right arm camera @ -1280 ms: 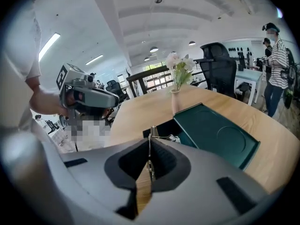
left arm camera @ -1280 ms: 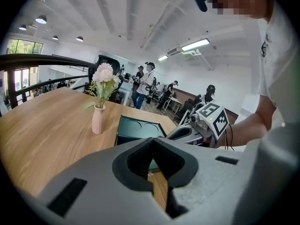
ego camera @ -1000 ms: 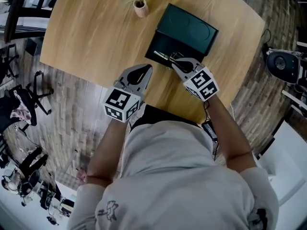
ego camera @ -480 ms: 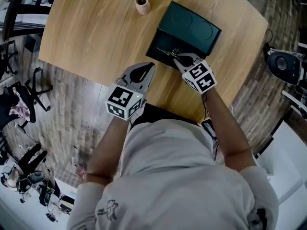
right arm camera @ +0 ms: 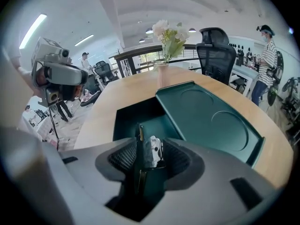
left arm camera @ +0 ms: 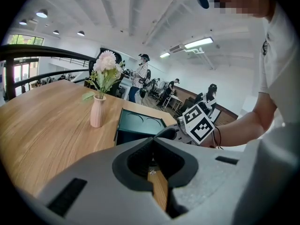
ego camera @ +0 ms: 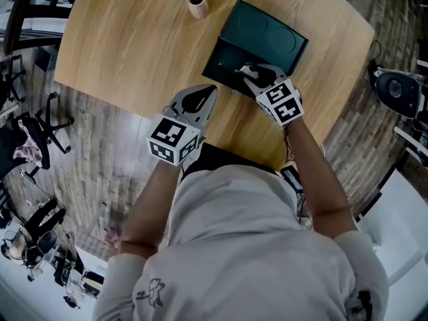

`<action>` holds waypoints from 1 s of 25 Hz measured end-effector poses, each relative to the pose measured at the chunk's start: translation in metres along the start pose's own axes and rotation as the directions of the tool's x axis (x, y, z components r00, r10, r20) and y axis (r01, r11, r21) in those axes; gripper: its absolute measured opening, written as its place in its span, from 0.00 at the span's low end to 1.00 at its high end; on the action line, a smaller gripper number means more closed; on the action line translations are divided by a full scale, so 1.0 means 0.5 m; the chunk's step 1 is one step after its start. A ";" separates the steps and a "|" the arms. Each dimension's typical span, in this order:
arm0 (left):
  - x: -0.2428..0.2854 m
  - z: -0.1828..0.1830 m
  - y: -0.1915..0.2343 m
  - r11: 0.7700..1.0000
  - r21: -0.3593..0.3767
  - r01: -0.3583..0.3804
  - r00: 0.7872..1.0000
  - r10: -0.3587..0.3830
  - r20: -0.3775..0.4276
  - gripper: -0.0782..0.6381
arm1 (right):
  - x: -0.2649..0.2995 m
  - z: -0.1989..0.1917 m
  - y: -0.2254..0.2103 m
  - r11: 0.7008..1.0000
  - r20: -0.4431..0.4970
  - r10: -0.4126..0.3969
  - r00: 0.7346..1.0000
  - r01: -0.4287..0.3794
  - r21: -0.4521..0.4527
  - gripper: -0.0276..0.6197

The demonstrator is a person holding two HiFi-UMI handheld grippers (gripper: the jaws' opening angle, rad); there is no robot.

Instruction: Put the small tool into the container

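Head view, catalogued left to right.

1. Wooden table [ego camera: 127, 45]: light oak top with rounded edge. The person stands at its near side.
2. Left gripper [ego camera: 208, 92]: it hangs over the near edge of the table, well short of the box. Its jaws are pressed together at the tips and nothing is between them. Its marker cube faces the camera.
3. Pink vase [ego camera: 196, 7]: it stands upright at the far edge with white flowers in it, just left of the box and apart from it.
4. Dark green container [ego camera: 226, 64]: a box right of centre, with an open compartment on the near side. Its lid [ego camera: 267, 35] lies folded back beyond, showing two round recesses.
5. Small tool [right arm camera: 151, 151]: a slim dark bar with a silvery part. It stands upright between the right gripper's jaws, over the open compartment. Its lower end is hidden, so I cannot tell whether it rests on the container's floor.
6. Right gripper [ego camera: 249, 72]: it is tilted down into the compartment's near side. The jaws have just been opening and now stand wide, so the tool is released, with gaps between it and the ribbed pads.
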State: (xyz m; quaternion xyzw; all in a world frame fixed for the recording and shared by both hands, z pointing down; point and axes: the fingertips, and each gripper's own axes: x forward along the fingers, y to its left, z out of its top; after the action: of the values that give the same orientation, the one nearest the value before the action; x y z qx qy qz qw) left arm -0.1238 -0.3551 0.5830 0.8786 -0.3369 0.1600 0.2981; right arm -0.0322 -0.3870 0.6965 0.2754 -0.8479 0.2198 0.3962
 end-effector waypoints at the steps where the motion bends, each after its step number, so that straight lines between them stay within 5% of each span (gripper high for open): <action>1: -0.002 0.001 -0.003 1.000 0.002 0.000 1.000 0.000 0.002 0.12 | -0.006 0.002 -0.002 1.000 0.005 -0.005 1.000 0.005 -0.001 0.33; 13: -0.032 0.014 -0.076 0.999 0.047 -0.017 0.999 0.015 0.038 0.12 | -0.105 0.034 0.053 0.998 0.106 0.004 0.994 0.003 -0.062 0.31; 25: -0.096 0.055 -0.194 0.986 0.143 -0.079 0.988 0.059 0.141 0.12 | -0.305 0.027 0.148 0.995 0.264 0.022 0.964 0.005 -0.100 0.18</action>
State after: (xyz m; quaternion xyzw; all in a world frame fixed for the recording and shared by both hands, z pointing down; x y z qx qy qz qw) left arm -0.0894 -0.2910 0.4983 0.8950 -0.3740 0.1346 0.2024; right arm -0.0056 -0.2947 0.5560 0.2785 -0.9044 0.1401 0.2915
